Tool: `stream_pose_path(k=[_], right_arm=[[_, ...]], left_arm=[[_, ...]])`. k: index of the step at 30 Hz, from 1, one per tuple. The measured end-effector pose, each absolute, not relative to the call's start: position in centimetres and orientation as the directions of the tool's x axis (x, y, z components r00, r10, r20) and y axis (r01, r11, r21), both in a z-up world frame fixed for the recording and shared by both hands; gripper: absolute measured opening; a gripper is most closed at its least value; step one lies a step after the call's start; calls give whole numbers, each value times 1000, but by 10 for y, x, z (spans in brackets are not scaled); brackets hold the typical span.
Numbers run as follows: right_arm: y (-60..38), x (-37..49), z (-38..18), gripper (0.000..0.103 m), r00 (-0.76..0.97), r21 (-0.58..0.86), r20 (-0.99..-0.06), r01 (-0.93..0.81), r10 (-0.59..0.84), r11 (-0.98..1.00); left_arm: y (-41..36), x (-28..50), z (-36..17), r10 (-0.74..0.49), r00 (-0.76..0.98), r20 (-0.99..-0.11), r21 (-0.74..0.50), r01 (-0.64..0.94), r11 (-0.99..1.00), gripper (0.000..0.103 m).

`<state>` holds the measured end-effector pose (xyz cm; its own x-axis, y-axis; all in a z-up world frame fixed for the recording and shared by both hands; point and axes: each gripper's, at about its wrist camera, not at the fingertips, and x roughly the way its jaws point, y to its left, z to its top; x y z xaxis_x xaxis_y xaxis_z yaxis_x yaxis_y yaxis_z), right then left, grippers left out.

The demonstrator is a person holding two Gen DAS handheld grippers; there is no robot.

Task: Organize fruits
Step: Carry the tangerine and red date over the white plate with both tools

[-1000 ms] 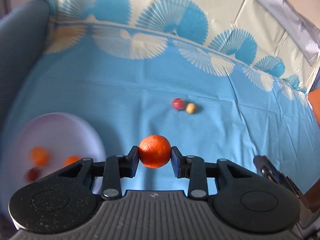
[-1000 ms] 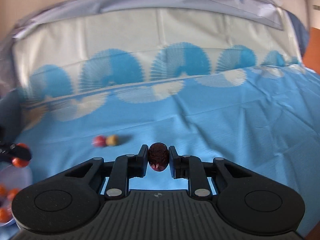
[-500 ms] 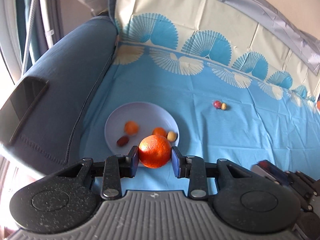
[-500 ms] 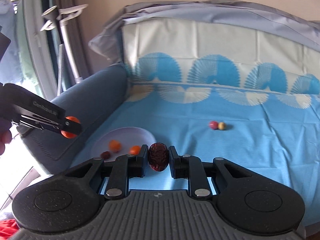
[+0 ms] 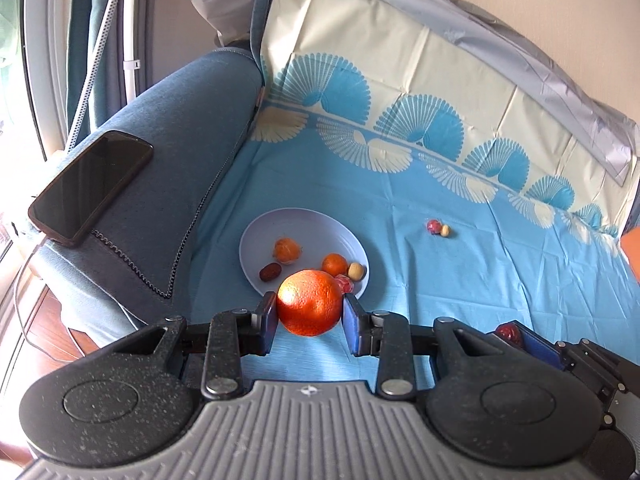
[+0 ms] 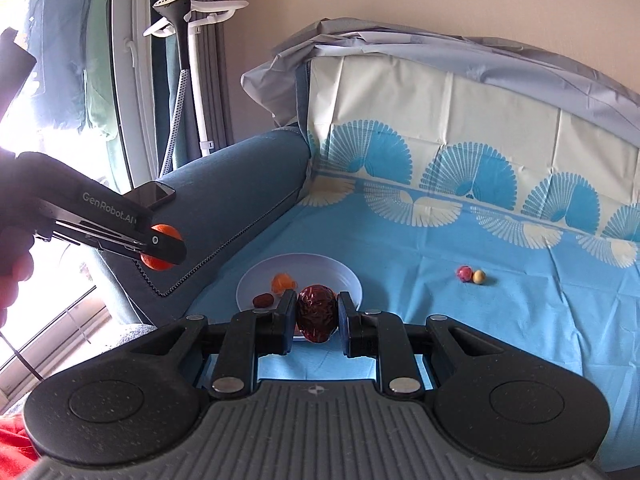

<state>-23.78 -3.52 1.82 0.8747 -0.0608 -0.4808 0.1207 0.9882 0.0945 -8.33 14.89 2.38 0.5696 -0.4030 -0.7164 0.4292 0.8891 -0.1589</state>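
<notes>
Surface: blue cloth [image 5: 460, 280] with fan print spread over sofa seat and up the backrest, wrinkled but mostly bare
Left edge: blue padded armrest [image 5: 168, 152] rises right beside the plate, closes off that side
On armrest: dark phone [image 5: 90, 186] lying flat, screen up, well apart from the fruit
Behind armrest: window frame, curtain, white stand with a dark head [image 6: 176, 4]
Plate: pale round plate [image 5: 288, 220] on cloth near the armrest, holds two small oranges, a dark date, a tan ball, a pink piece at the near rim
Loose fruit: pink ball [image 5: 433, 226] and tan ball [image 5: 445, 231] touching, on open cloth well right of plate
Left gripper: left gripper [image 5: 310, 314] clamped on big orange [image 5: 310, 308], held above the plate's near rim
Right gripper: right gripper [image 6: 318, 314] clamped on wrinkled red date [image 6: 317, 314], in front of plate's near side
Gripper spacing: side by side, right one just beside left in left wrist view
Free room: wide open cloth to the right and towards the backrest; armrest blocks left
</notes>
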Motion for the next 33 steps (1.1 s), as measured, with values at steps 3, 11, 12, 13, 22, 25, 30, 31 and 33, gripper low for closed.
stream_pose_path(k=[3, 11, 12, 13, 22, 25, 30, 31, 33], right_arm=[[-33, -239, 20, 23, 877, 83, -476, 116, -63, 990], [-32, -239, 21, 23, 876, 80, -477, 117, -65, 990], [-31, -239, 21, 23, 876, 80, -478, 117, -64, 990], [-31, -239, 20, 23, 875, 81, -479, 115, -62, 990], [-34, -229, 16, 23, 863, 90, -503, 105, -46, 990], [-35, -223, 14, 23, 859, 91, -510, 105, -44, 990], [-37, -210, 10, 23, 852, 101, -522, 108, -40, 989], [-37, -207, 9, 23, 850, 103, -525, 108, -38, 989], [-37, -199, 7, 23, 847, 102, -530, 107, -37, 989]], left_arm=[[150, -85, 26, -403, 577, -710, -154, 432, 889, 37], [148, -84, 25, -415, 572, -708, -161, 442, 883, 37], [149, -82, 25, -416, 571, -708, -162, 442, 882, 37], [149, -82, 25, -415, 570, -709, -162, 440, 883, 37], [145, -75, 19, -397, 575, -715, -156, 422, 893, 37], [144, -69, 15, -395, 564, -725, -159, 421, 893, 37], [142, -55, 10, -387, 561, -731, -158, 413, 897, 37], [141, -52, 9, -385, 561, -733, -158, 410, 898, 37], [140, -44, 7, -383, 559, -736, -160, 406, 900, 37]])
